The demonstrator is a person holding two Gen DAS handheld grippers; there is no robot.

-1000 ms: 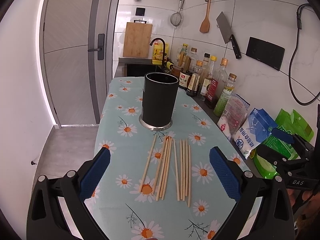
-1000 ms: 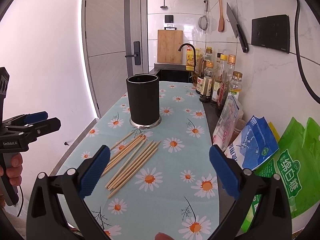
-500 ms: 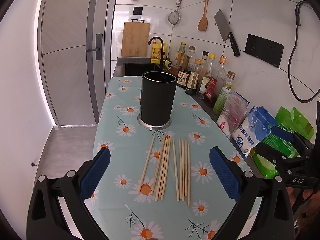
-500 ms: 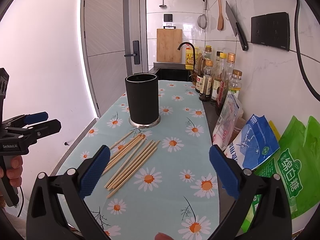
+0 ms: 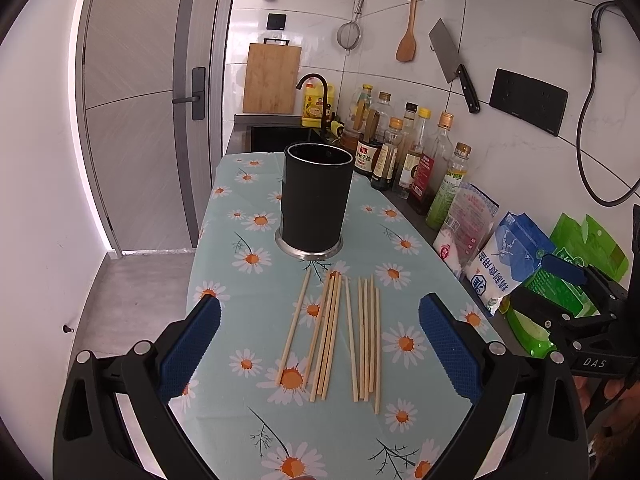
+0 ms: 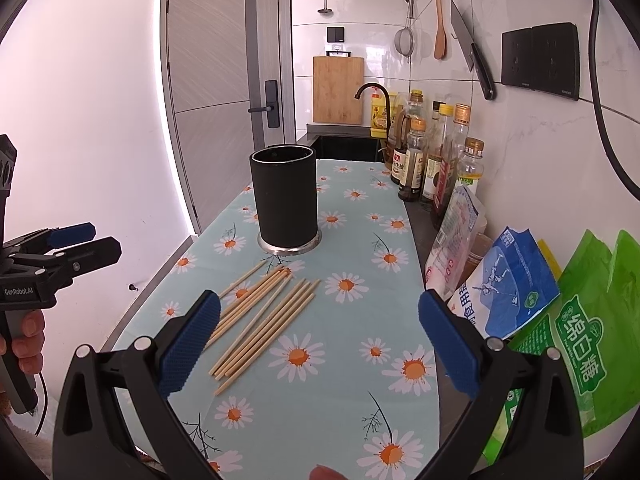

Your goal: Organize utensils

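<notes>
A loose row of pale wooden chopsticks [image 5: 340, 332] lies flat on the daisy-printed turquoise tablecloth [image 5: 248, 312], their far tips just short of the upright black cylindrical utensil holder [image 5: 316, 200] with its steel base. The left gripper [image 5: 320, 348] hangs above them, blue pads spread wide — holding nothing, the sticks framed between its fingers. The right gripper [image 6: 320, 344] is likewise wide and empty — the chopsticks sit toward its left finger.

left gripper [image 5: 320, 346], right gripper [image 6: 319, 344], jaws wide (both)
</notes>
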